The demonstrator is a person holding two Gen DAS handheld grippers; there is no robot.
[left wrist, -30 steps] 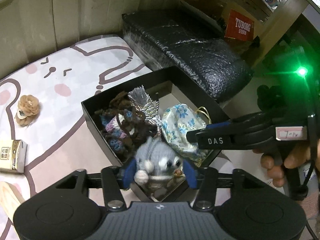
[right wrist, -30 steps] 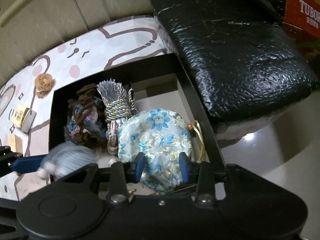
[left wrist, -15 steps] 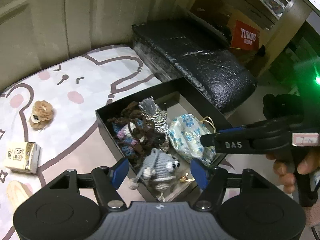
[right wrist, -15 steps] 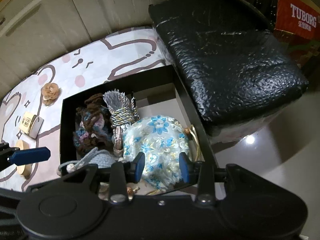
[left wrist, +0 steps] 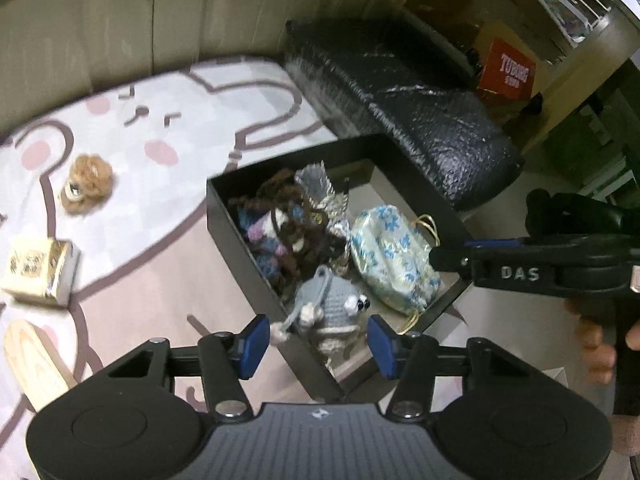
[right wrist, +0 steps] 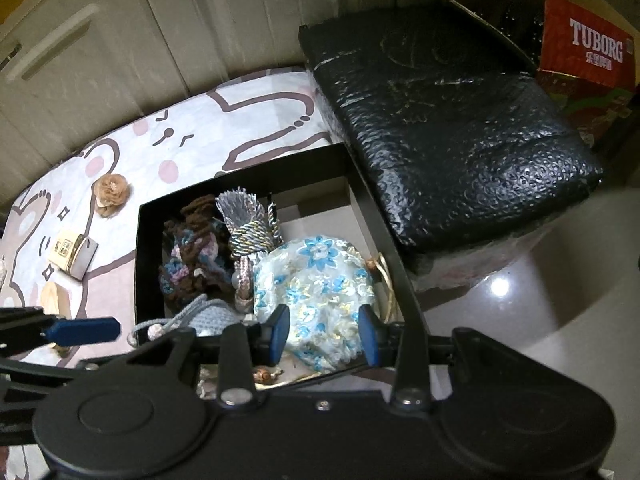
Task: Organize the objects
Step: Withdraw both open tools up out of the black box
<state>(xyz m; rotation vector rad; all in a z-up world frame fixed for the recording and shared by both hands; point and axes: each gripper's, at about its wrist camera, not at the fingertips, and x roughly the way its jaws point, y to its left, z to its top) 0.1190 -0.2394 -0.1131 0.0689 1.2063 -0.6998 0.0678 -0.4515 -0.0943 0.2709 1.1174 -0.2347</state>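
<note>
Black box [left wrist: 244,236]; grey knitted toy [left wrist: 332,300]; blue-flowered white pouch [right wrist: 320,280]; pink-and-white cartoon mat [left wrist: 168,120]

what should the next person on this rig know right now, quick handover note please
Left gripper: jaws closing, nothing between the pads; it hovers above the grey crocheted mouse toy, which lies in the near corner of the black cardboard box.
Right gripper: narrowly set, holding nothing, above the blue-flowered fabric pouch in the box.
Done: mouse, pouch, brown-and-blue yarn bundle and grey tassel are boxed.
Left: brown fabric flower, small foil-wrapped tissue pack and pale wooden piece remain on the bunny-print mat.
</note>
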